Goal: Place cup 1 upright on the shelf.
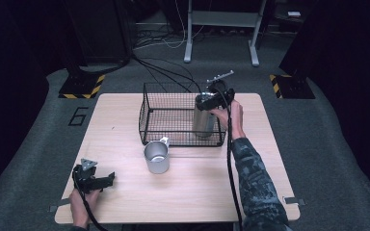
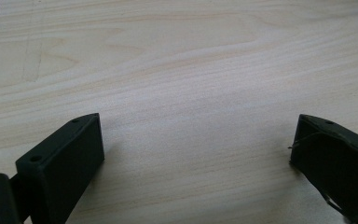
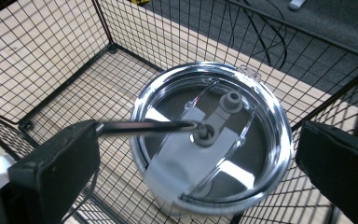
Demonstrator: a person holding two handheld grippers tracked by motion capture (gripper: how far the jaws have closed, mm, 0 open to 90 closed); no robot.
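A steel tumbler with a clear lid stands upright in the right part of a black wire basket. My right gripper hovers just over its top. In the right gripper view the right gripper is open, one jaw on each side of the lid, apart from its rim. A thin black cable crosses the lid from the left jaw. A steel mug with a handle stands on the table in front of the basket. My left gripper is open near the front left corner, its jaws wide over bare wood.
The light wooden table has free room left and right of the basket. The basket's wire walls close in around the tumbler. Beyond the table are grey floor, cables and a white stand.
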